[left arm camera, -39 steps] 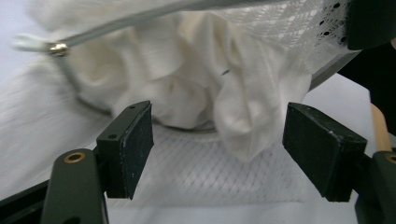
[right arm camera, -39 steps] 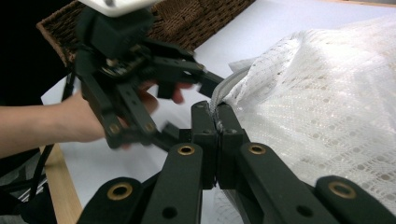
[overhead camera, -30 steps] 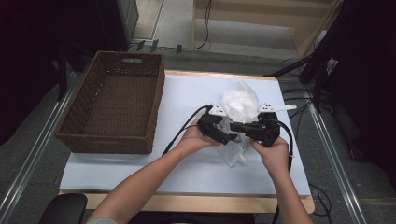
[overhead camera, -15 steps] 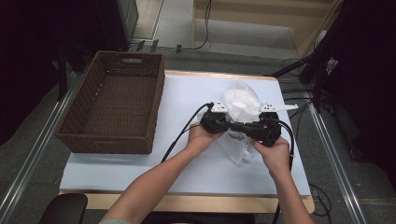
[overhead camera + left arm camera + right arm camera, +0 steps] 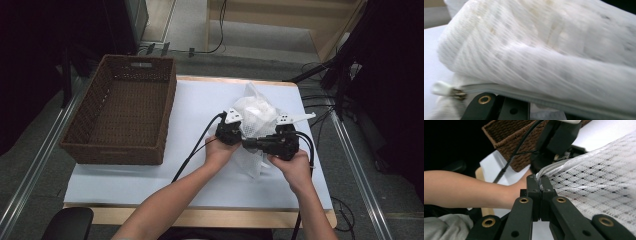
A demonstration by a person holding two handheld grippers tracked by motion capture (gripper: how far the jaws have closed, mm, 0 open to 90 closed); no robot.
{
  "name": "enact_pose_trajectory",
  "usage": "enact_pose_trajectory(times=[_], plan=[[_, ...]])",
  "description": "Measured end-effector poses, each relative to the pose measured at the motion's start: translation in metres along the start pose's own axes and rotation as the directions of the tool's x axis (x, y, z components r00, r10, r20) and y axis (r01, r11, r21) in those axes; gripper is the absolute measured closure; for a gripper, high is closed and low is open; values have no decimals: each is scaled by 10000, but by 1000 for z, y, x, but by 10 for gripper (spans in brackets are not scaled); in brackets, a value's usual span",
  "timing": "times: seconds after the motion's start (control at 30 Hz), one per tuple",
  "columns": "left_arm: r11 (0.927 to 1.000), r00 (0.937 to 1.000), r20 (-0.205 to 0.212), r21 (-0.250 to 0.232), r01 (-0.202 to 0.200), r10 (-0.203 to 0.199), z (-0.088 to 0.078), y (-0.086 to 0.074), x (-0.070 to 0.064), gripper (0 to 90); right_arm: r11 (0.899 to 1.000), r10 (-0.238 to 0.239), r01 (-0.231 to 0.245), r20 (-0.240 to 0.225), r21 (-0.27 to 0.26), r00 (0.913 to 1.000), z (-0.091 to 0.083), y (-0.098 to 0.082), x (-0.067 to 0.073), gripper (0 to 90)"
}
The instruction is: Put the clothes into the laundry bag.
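A white mesh bag with a zipper lies on the white table top, right of centre. My right gripper points left and is shut on the bag's seamed edge, which is pinched between its fingertips. My left gripper sits just beside it at the same edge. Its jaws have just been closing, and the zipper tape runs across them, with the zipper pull at the left. In the right gripper view the bag's edge leads straight into the left gripper.
A brown wicker basket stands on the left part of the table. Cables trail from both grippers toward the front edge. The person's forearms come in from the bottom. Metal rails run along both sides of the table.
The left hand has edged slightly toward the bag and the right gripper. The right hand has stayed where it was, still holding the bag.
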State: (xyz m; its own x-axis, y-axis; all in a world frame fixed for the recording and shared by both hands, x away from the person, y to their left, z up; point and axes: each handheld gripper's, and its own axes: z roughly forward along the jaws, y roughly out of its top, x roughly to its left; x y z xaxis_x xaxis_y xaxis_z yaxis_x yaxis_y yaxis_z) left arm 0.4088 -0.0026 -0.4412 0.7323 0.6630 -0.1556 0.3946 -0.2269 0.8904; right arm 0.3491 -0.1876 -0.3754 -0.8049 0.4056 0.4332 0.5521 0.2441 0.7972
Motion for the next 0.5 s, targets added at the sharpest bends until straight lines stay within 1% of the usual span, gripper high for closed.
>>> enact_pose_trajectory(times=[0.1, 0.13, 0.2, 0.23, 0.27, 0.3, 0.33, 0.37, 0.4, 0.43, 0.5], plan=[[9993, 9993, -66, -98, 365, -366, 4, 0, 4, 815, 9998, -73, 72, 91, 180, 9999, 1, -2, 1, 900], [9989, 9989, -49, -19, 466, -466, 6, -1, 6, 814, 9998, -69, 67, 92, 196, 9999, 1, -2, 1, 900], [9993, 9992, -205, 168, 336, -333, 12, -1, 7, 812, 9996, -12, 13, -10, 275, 10000, 1, -4, -1, 900], [9982, 9987, -201, 355, 486, -479, 16, -1, 10, 810, 9994, -33, 35, -59, 337, 10000, 1, -5, -1, 900], [9976, 9979, -216, 321, 615, -608, 19, -2, 11, 808, 9992, -14, 16, -46, 412, 10000, 1, -6, -2, 900], [9975, 9979, -212, 343, 615, -608, 21, -2, 13, 806, 9992, 23, -18, -128, 391, 9999, 1, -7, -3, 900], [9970, 9979, -218, 456, 624, -615, 24, -2, 15, 802, 9994, 178, -173, -166, 308, 9997, 0, -7, -5, 900], [9972, 9982, -196, 472, 574, -566, 27, -1, 16, 800, 9992, 245, -239, -163, 313, 9996, 0, -8, -7, 900], [9975, 9989, -179, 544, 452, -443, 29, -1, 16, 798, 9990, 311, -309, -58, 333, 9995, -1, -9, -9, 900], [9971, 9992, -66, 650, 398, -395, 32, 0, 17, 792, 9987, 390, -389, -24, 330, 9992, -1, -10, -10, 900], [9955, 9976, 265, 717, 624, -644, 32, 2, 22, 773, 9984, 470, -476, 178, 295, 9987, -1, -11, -14, 900]])
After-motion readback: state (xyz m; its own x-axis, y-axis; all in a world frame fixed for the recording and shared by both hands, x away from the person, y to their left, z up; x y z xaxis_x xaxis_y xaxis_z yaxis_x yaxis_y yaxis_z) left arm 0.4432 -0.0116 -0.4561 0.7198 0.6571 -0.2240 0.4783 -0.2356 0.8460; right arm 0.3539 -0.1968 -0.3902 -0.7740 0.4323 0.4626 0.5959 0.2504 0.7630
